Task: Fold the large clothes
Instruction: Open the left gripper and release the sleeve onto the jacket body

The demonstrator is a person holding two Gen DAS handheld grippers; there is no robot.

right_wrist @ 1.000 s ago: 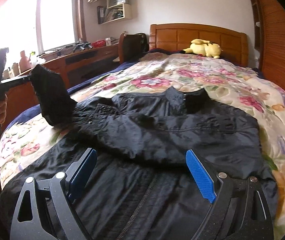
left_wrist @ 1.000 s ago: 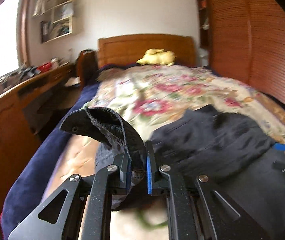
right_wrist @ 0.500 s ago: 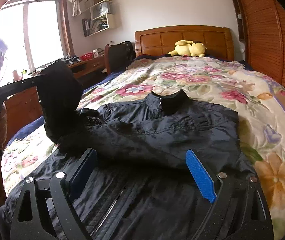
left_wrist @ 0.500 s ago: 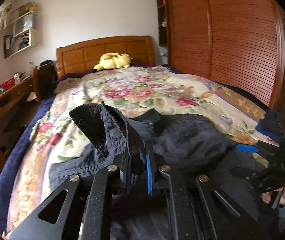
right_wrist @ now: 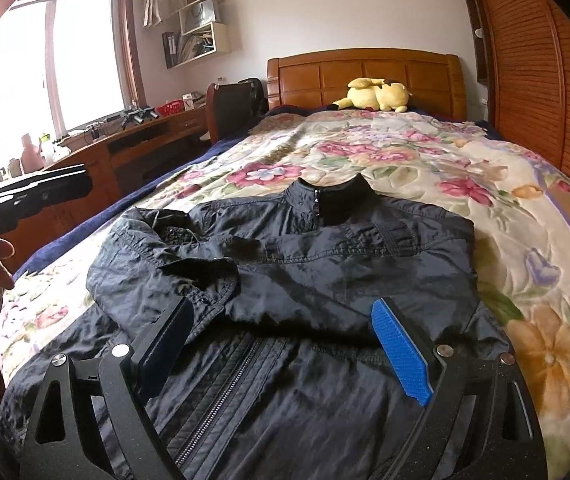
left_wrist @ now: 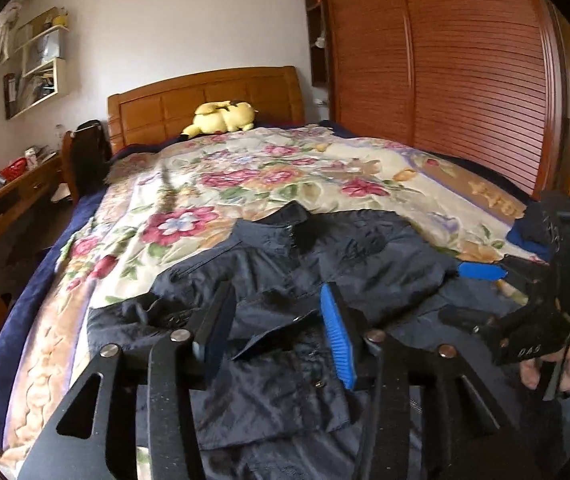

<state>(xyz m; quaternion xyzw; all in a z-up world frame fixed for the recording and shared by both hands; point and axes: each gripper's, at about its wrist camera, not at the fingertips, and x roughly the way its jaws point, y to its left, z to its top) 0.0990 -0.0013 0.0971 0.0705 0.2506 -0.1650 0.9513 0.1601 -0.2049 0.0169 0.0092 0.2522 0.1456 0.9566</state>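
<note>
Here's the black jacket (right_wrist: 325, 272), spread front-up across the foot end of the bed (right_wrist: 505, 184), its stand-up collar (right_wrist: 325, 196) pointing toward the wooden headboard (right_wrist: 365, 76) and the front zip (right_wrist: 221, 396) running down toward the near edge. One sleeve (right_wrist: 165, 256) lies folded across the chest, its snap cuff resting on the front panel, just beyond the right gripper's (right_wrist: 285, 344) dark finger. That right gripper hangs low over the jacket's lower front with its fingers spread wide, blue pad (right_wrist: 401, 356) on one side, nothing between them. The left gripper (left_wrist: 275, 320) is over the jacket's side nearer the desk edge of the bed, fingers parted to a moderate gap and empty, the folded sleeve (left_wrist: 245, 316) lying beneath and between them. From the left camera, the right gripper (left_wrist: 485, 292) shows at the far side with a hand (left_wrist: 557, 368) on its handle. A yellow plush toy (right_wrist: 377, 96) lies up by the headboard on the floral bedspread (right_wrist: 405, 156), and a wooden desk (right_wrist: 97, 148) runs along the window side.
</note>
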